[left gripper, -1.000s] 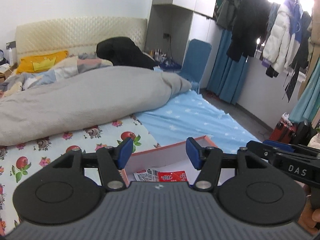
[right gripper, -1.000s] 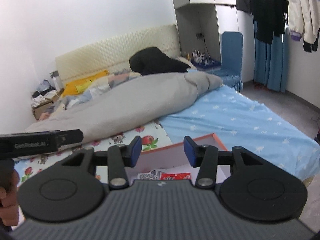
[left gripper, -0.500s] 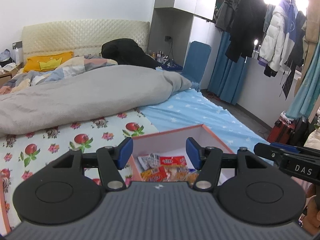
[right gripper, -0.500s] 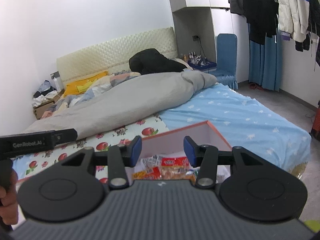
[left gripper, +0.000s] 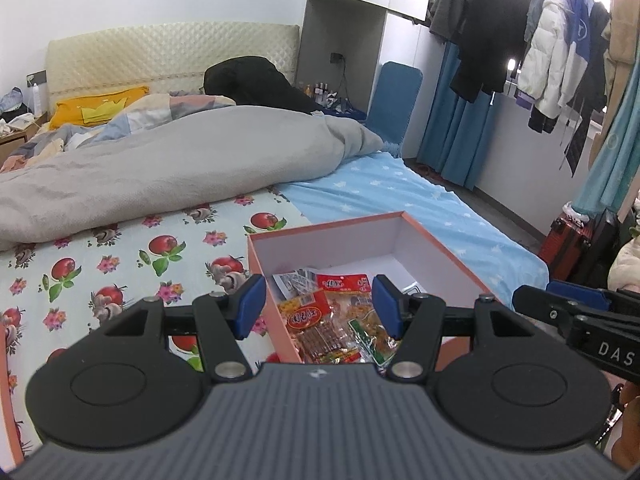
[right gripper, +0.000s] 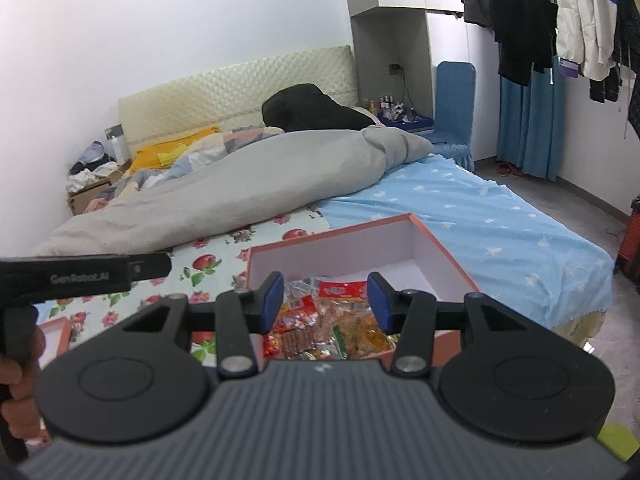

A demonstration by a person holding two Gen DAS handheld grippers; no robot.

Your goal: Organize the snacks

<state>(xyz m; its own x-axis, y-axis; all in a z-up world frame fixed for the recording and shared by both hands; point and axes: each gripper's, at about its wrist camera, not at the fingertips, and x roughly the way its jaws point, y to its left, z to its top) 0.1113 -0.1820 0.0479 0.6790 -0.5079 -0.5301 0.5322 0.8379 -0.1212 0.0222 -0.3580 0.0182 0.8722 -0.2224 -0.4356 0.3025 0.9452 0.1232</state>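
A pink open box (left gripper: 436,246) (right gripper: 438,246) with white inner walls lies on the bed, near its foot. Several red and orange snack packets (left gripper: 320,320) (right gripper: 324,320) are heaped in its near end; the far end is bare. My left gripper (left gripper: 318,306) hangs above the near end of the box, open, with nothing between its blue pads. My right gripper (right gripper: 325,300) hovers over the same heap, also open and holding nothing. The right gripper's body (left gripper: 580,316) shows at the right edge of the left wrist view.
The box rests on a fruit-patterned sheet (left gripper: 120,256) beside a blue starred sheet (left gripper: 380,192). A grey duvet (left gripper: 168,168) lies bunched farther up the bed. Coats (left gripper: 520,36) hang at the right, a red suitcase (left gripper: 568,244) stands on the floor. A pink tray edge (right gripper: 56,326) shows left.
Both grippers have moved forward and down toward the box. More of the box interior and its snack packets has come into view. Neither gripper's jaws have changed.
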